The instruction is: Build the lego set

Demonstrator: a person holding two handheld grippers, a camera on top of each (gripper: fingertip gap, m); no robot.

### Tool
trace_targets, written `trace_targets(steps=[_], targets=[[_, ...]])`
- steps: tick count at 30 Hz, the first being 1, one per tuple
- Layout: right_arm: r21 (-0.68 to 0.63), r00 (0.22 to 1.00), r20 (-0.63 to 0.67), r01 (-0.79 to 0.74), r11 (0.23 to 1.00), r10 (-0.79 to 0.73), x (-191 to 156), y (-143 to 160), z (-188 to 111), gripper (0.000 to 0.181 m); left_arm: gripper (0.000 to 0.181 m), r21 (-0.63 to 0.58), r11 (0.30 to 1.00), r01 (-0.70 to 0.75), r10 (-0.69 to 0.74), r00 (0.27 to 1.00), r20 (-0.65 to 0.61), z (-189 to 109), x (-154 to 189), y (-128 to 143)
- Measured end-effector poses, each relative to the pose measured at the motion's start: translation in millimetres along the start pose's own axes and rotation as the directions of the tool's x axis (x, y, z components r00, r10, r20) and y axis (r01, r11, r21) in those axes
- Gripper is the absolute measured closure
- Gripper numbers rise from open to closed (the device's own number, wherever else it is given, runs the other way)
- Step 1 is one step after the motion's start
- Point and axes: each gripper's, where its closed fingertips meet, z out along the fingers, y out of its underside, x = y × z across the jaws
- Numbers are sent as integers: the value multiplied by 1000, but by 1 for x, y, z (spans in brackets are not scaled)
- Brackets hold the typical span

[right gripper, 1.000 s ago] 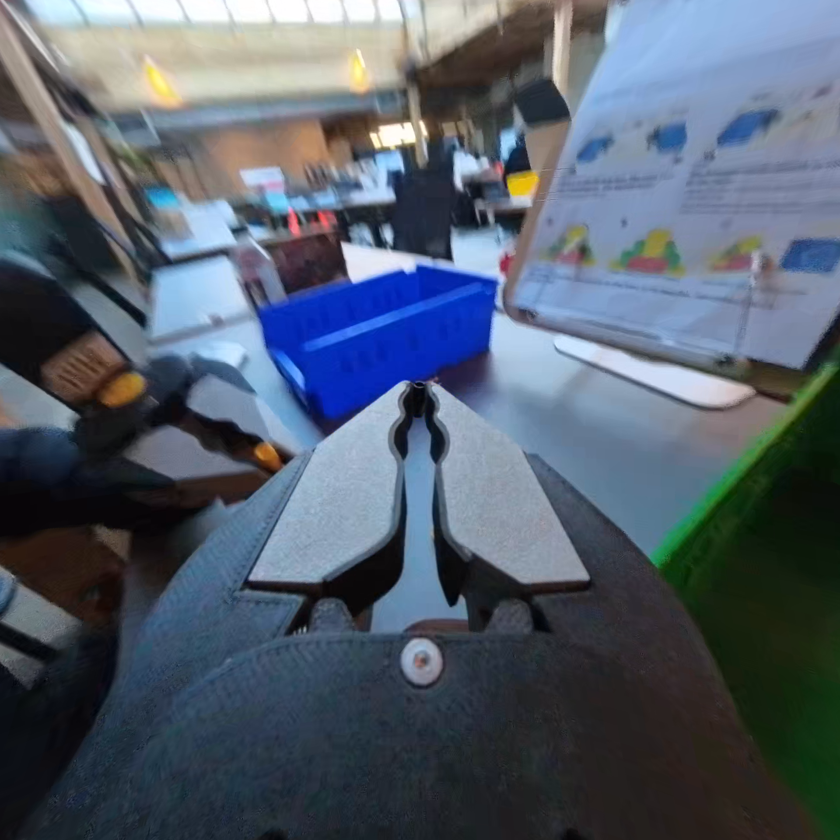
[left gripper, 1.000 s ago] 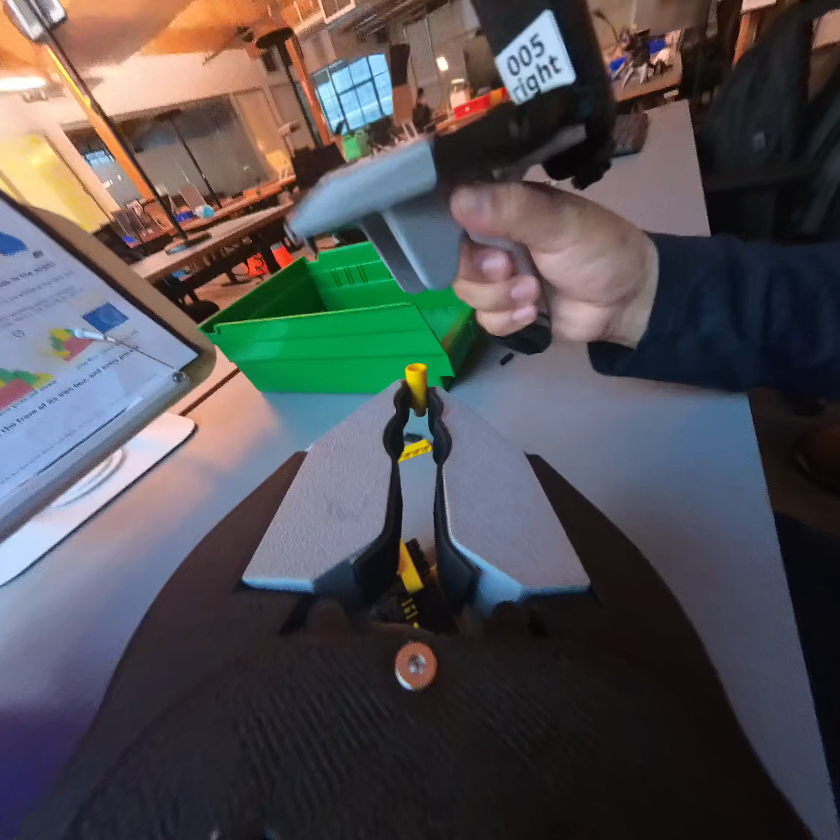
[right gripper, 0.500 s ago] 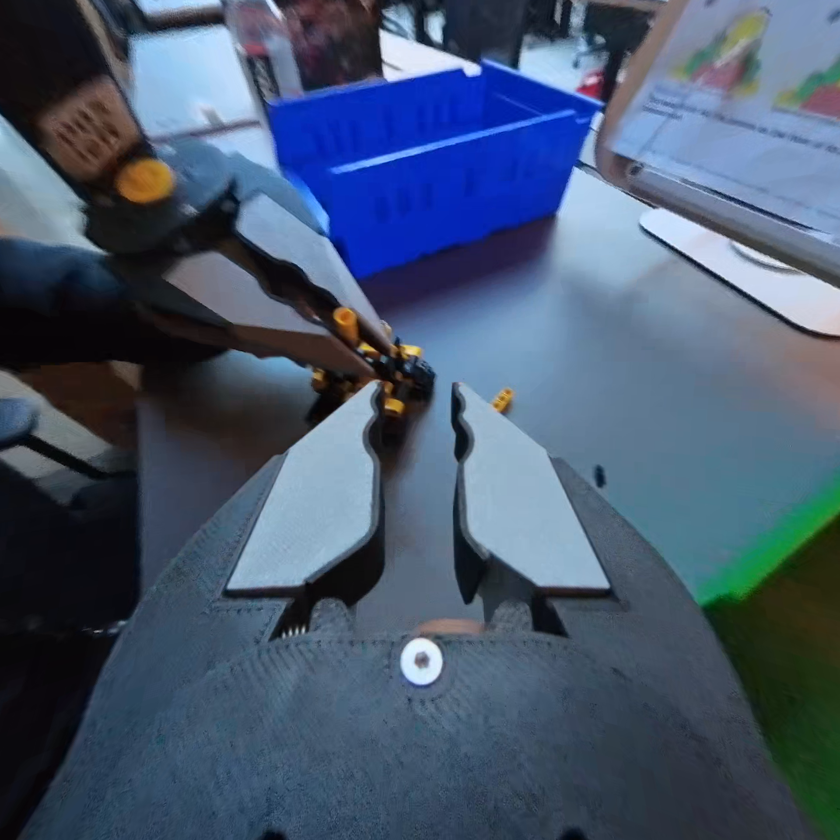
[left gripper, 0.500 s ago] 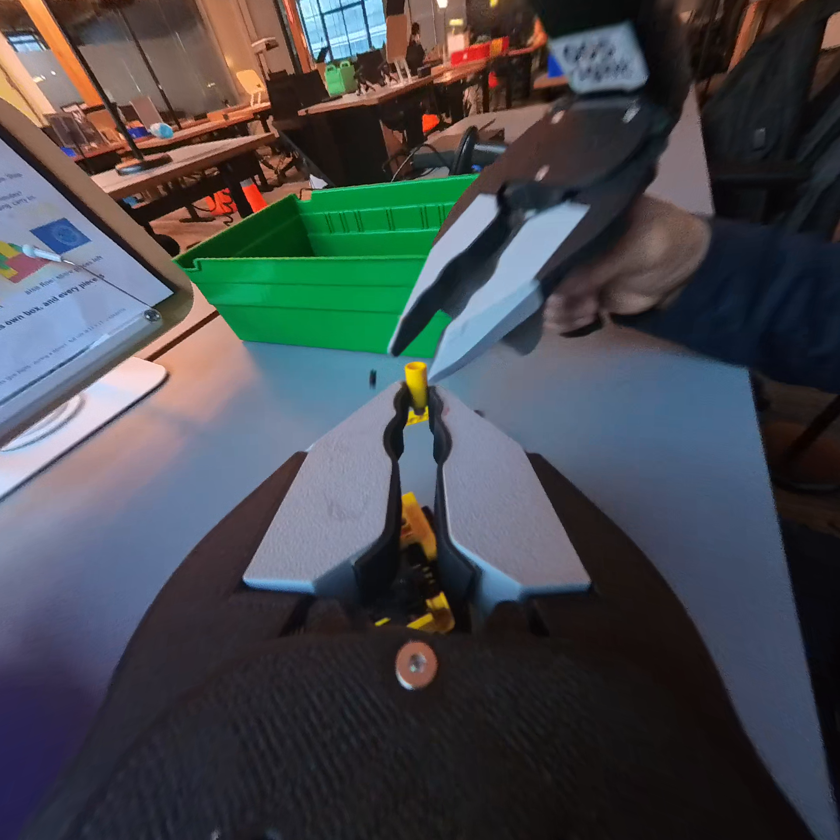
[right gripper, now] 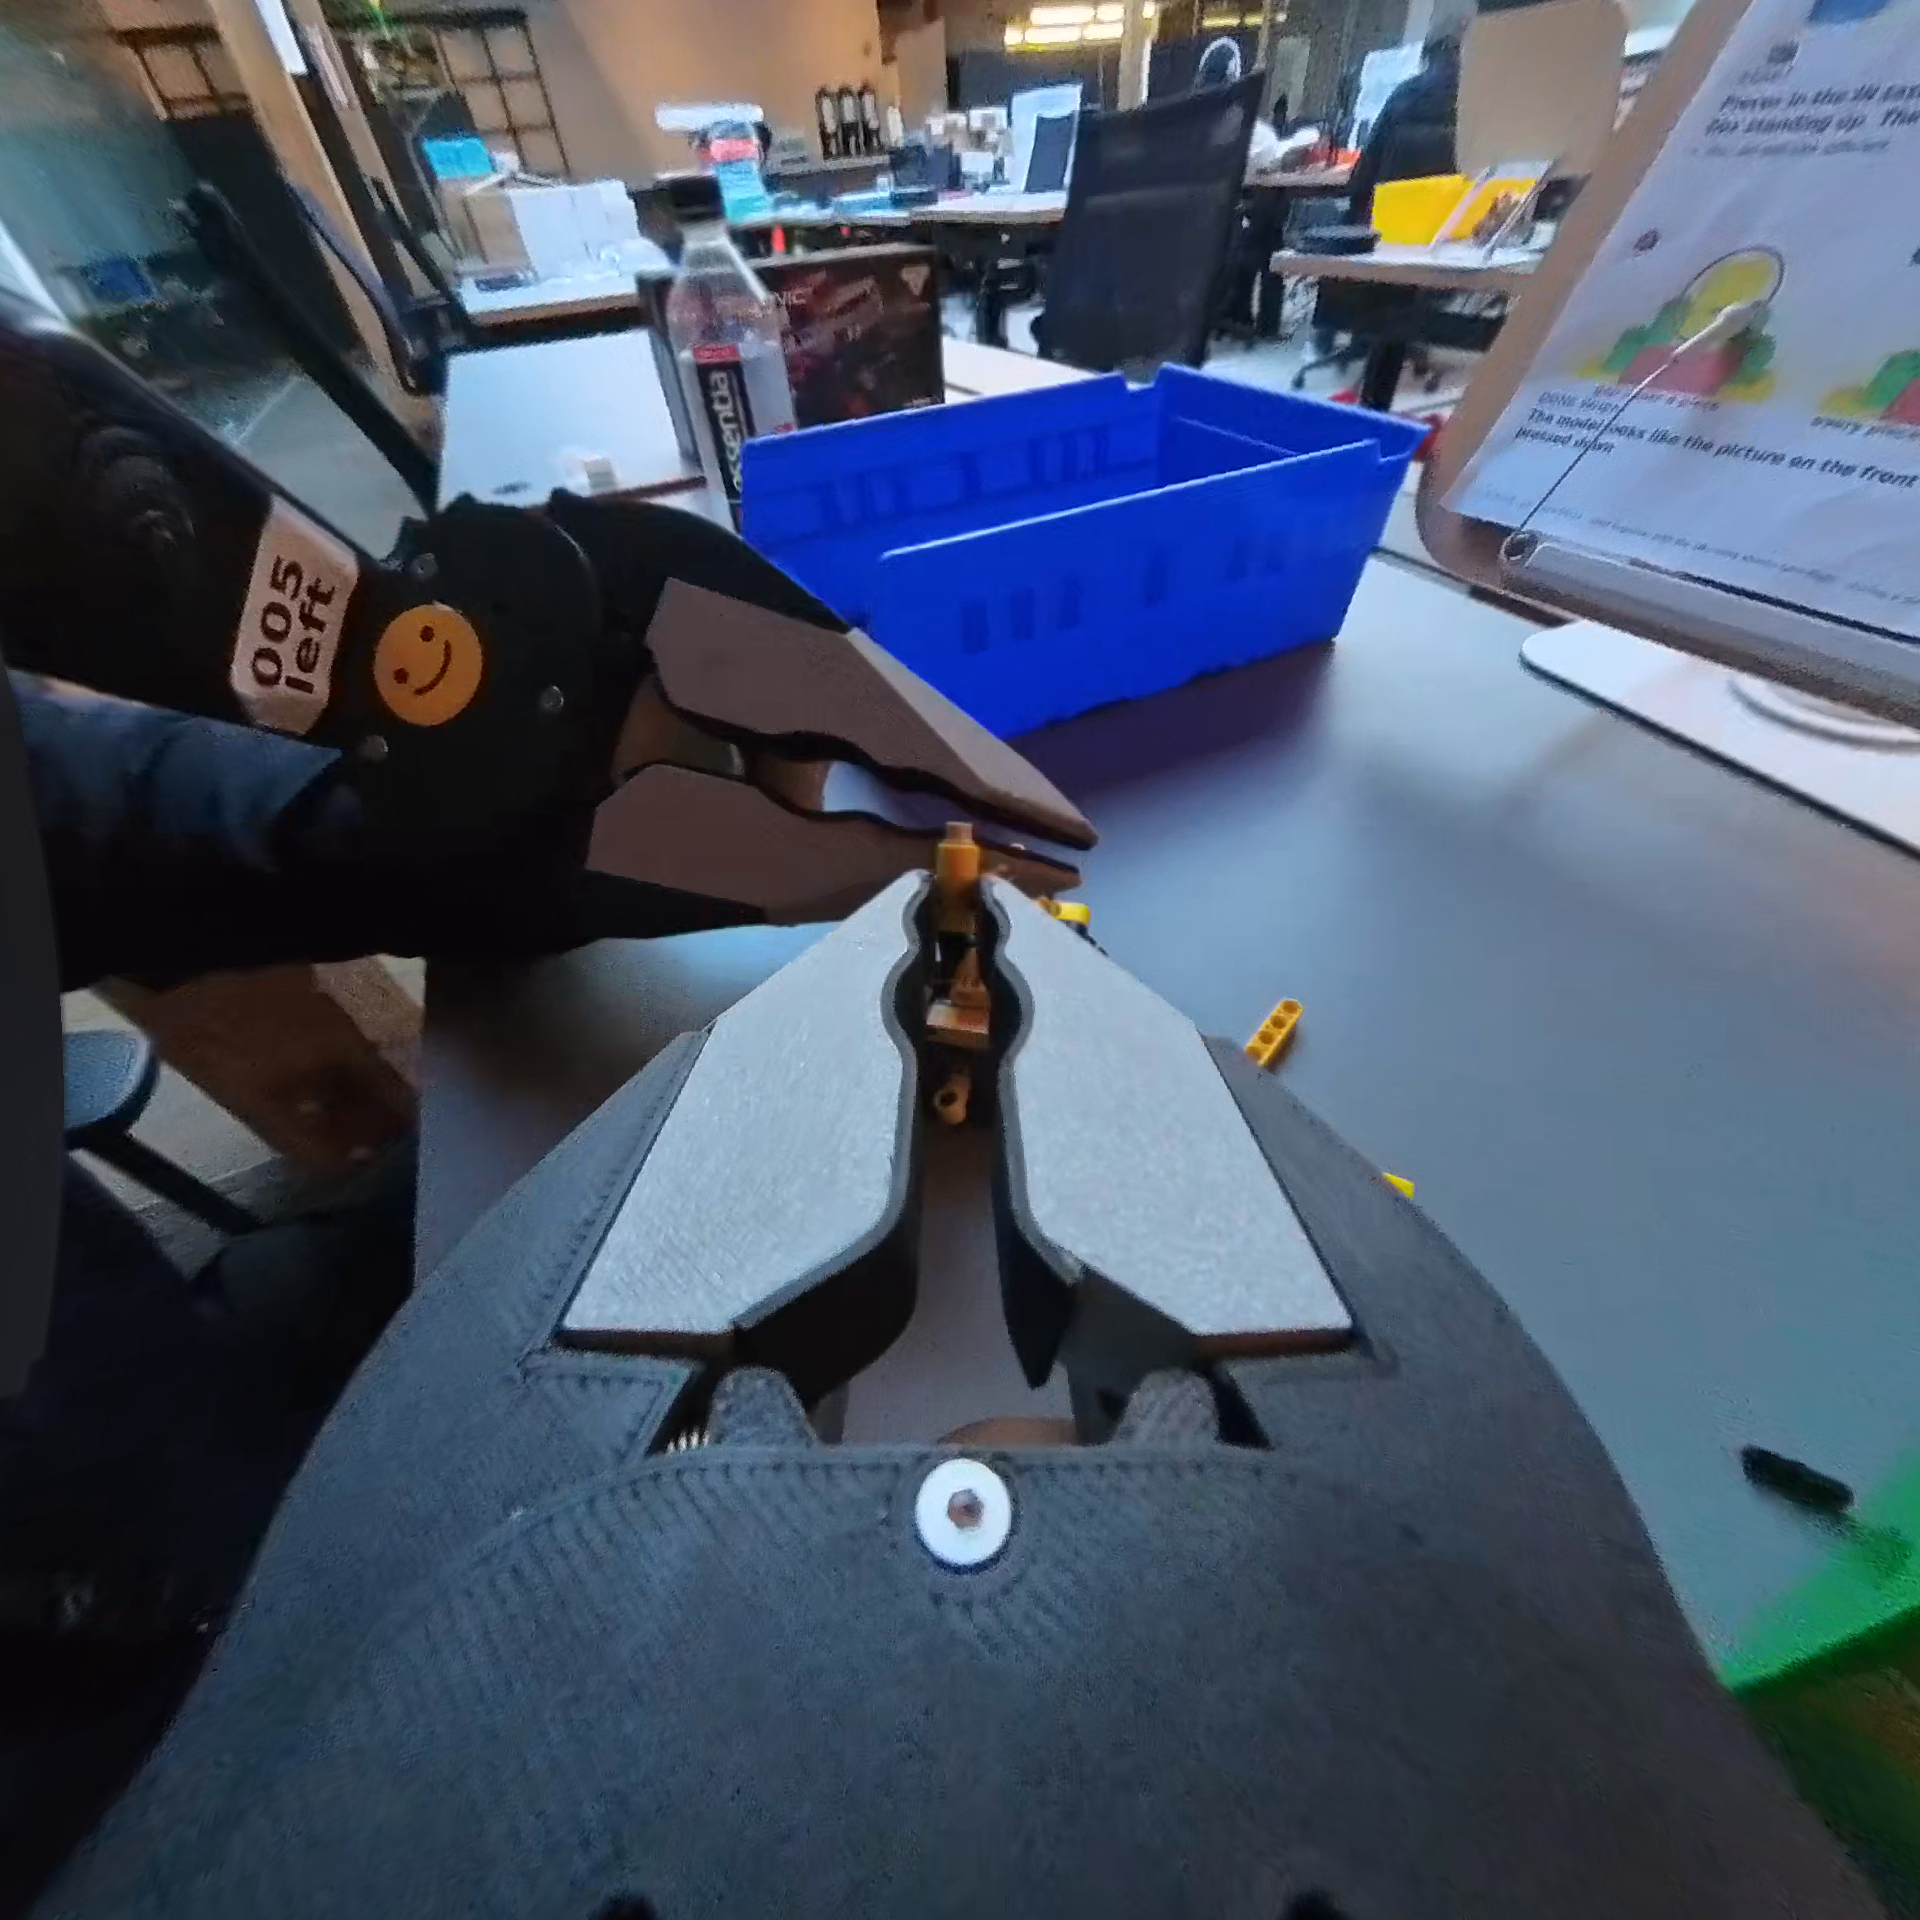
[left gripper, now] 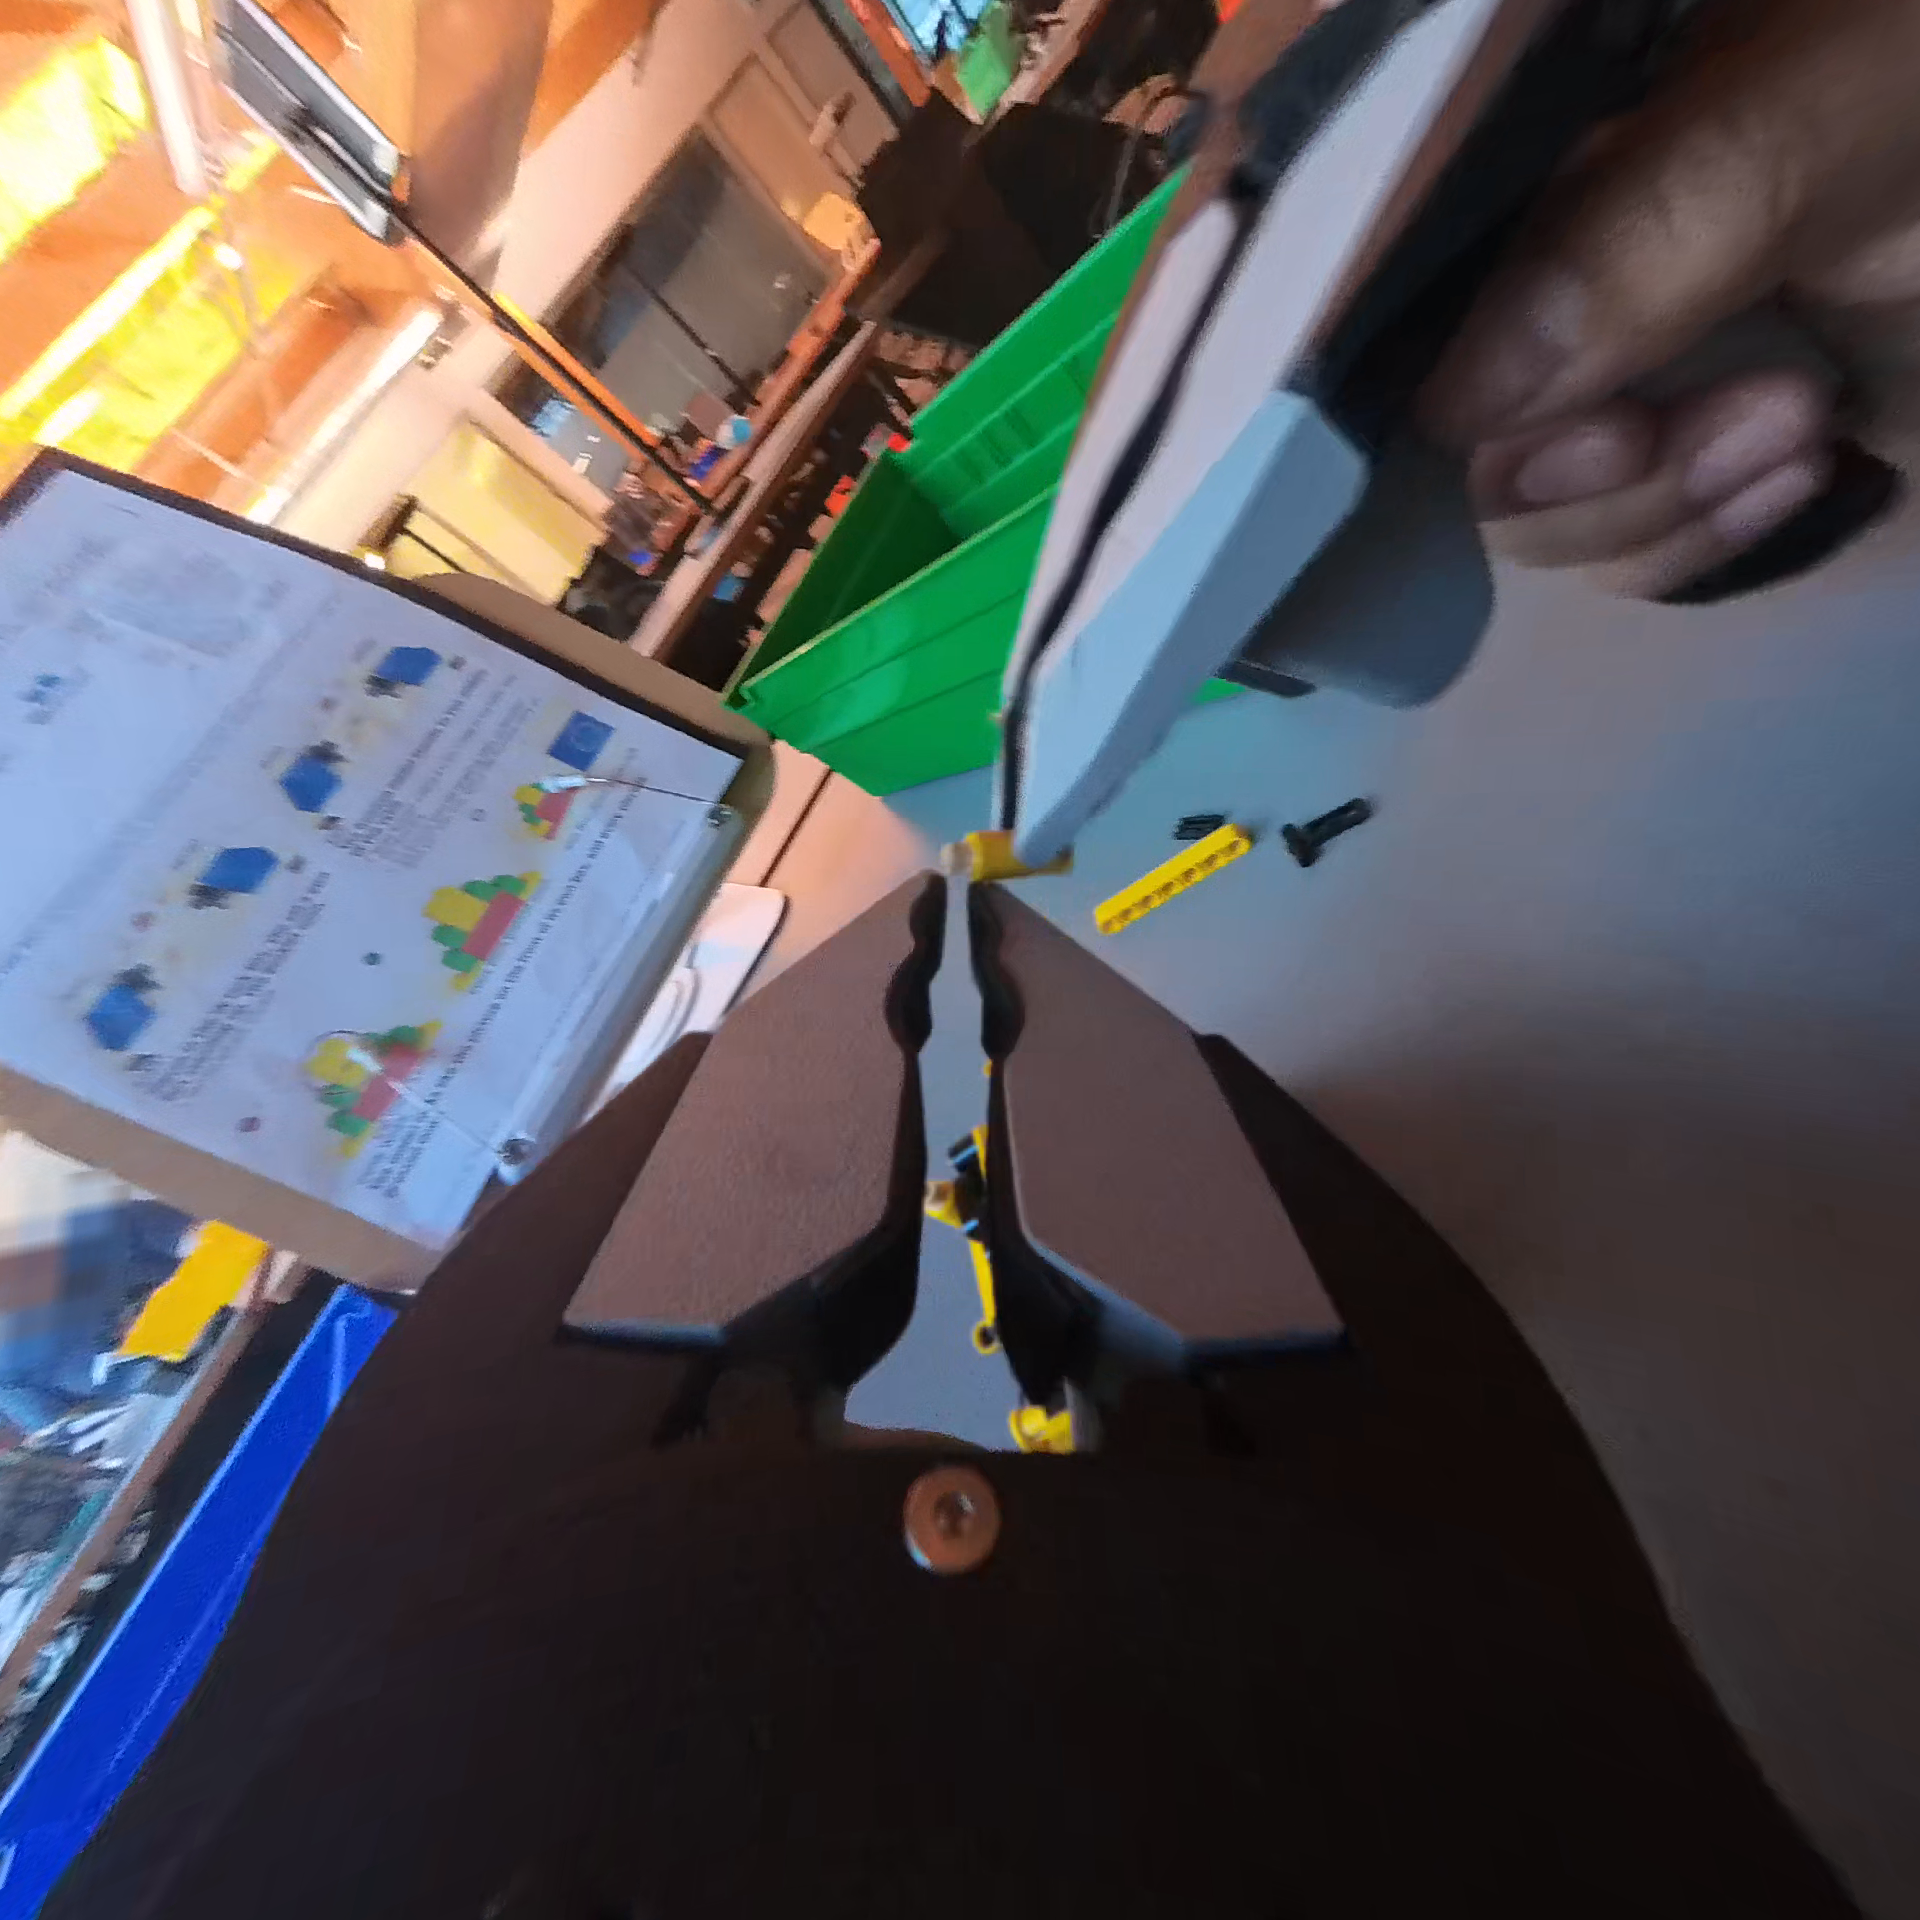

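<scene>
1. The dark table [right gripper: 1507,935] carries everything, and the instruction board [left gripper: 312,831] stands on its stand at the far side.
2. Two bins now: the blue bin [right gripper: 1091,582] sits beyond the grippers, its visible inside showing only a divider wall. The green bin [left gripper: 935,582] stands well off to the other side; what lies in it is hidden from here.
3. A water bottle [right gripper: 722,374] stands just behind the blue bin.
4. Right gripper [right gripper: 958,904]: half a second ago its fingers were spread apart above the table. Now they are clamped on the yellow-and-black lego assembly [right gripper: 956,997], its peg poking up past the tips.
5. Left gripper [left gripper: 956,899]: a moment ago it pinched the yellow peg. Now its tips are nearly together with only a thin gap, holding nothing, just beside that peg.
6. Loose on the table: a long yellow beam [left gripper: 1172,879], a short yellow beam [right gripper: 1274,1031], and a black pin [left gripper: 1325,829], all well apart from the bins.
</scene>
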Motion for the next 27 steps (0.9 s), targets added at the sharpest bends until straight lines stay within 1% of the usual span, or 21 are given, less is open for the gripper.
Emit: trace_targets(steps=[1,3,4,6,8,10,11,13,15,17,19,20,22,24,26,27], targets=[[12,999,-23,27,1000,-26,-3,1,1,178,180,5,1000,-2,2,1000,13,-1,-2,-1],[30,988,-104,118,993,-114,-2,-3,0,179,176,11,999,31,-31,1000,0,-1,-2,-1],[48,977,-135,170,984,-162,-2,-9,-3,179,171,17,998,64,-63,998,-31,-1,1,-2],[79,947,-203,269,960,-249,0,-21,-10,178,171,26,986,164,-159,979,-127,-3,9,-5],[62,903,-266,366,929,-338,2,-25,-15,178,171,65,960,274,-251,939,-237,-10,14,-16],[24,855,-295,453,891,-426,3,-22,-18,178,174,110,903,415,-359,871,-336,-20,11,-28],[15,836,-292,489,872,-464,0,-20,-18,178,173,124,861,494,-412,818,-401,-25,9,-34],[22,809,-304,534,845,-503,-6,-21,-19,178,172,88,770,632,-518,700,-491,-28,4,-38],[32,798,-310,551,834,-516,-9,-24,-19,178,172,43,710,703,-567,608,-556,-30,5,-40],[23,793,-302,561,828,-529,-10,-23,-19,178,172,14,680,733,-574,544,-612,-34,11,-42],[28,786,-287,579,815,-548,-13,-22,-20,178,165,-16,636,772,-582,466,-666,-38,13,-47],[43,786,-277,585,810,-553,-16,-23,-21,178,165,-32,614,789,-587,429,-687,-40,13,-49],[49,776,-268,602,797,-571,-20,-23,-21,178,164,-59,580,813,-595,372,-713,-42,13,-51],[-4,726,-301,648,762,-619,-17,-21,-19,177,164,-90,557,826,-613,335,-716,-41,14,-50],[-58,662,-334,697,715,-671,-15,-19,-18,178,165,-105,552,827,-625,328,-708,-39,15,-48],[-87,627,-349,719,690,-697,-13,-19,-18,177,169,-108,548,830,-635,328,-699,-38,13,-46]])
